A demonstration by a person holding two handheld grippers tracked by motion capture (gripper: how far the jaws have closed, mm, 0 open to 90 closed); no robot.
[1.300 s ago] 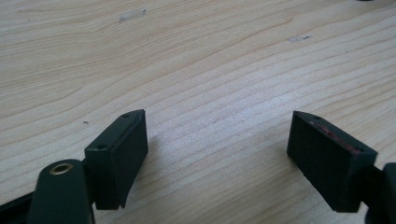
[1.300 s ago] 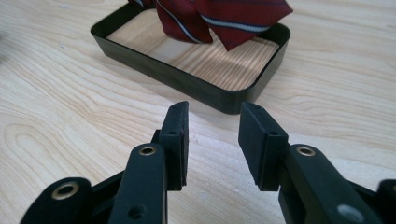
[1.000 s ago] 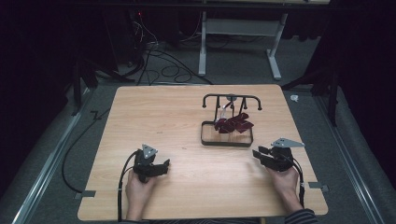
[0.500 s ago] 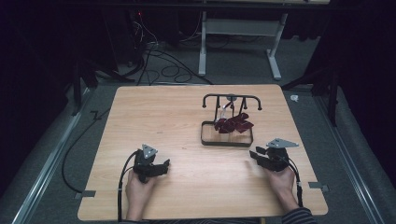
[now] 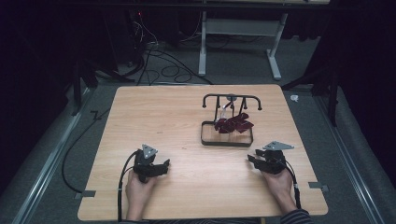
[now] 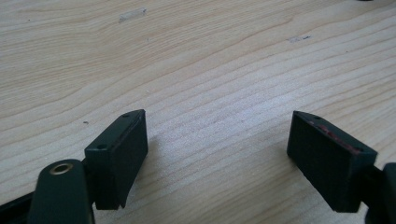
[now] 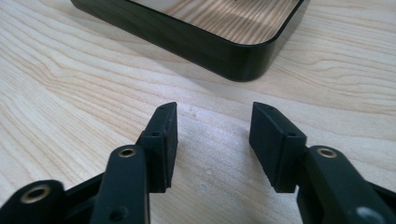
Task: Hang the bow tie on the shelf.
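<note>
Right gripper (image 5: 256,159) jaws have just been opening versus the earlier high view, now spread with nothing between them, only bare table (image 5: 177,116). Hand position barely differs; left gripper (image 5: 161,167) unchanged, jaws spread wide over bare wood. Black tray (image 5: 226,141) with its rack and dark red cloth (image 5: 233,124) sits on the table ahead of the right gripper, near but apart; in the right gripper view the tray's rounded corner (image 7: 243,58) lies just beyond the fingertips, untouched.
</note>
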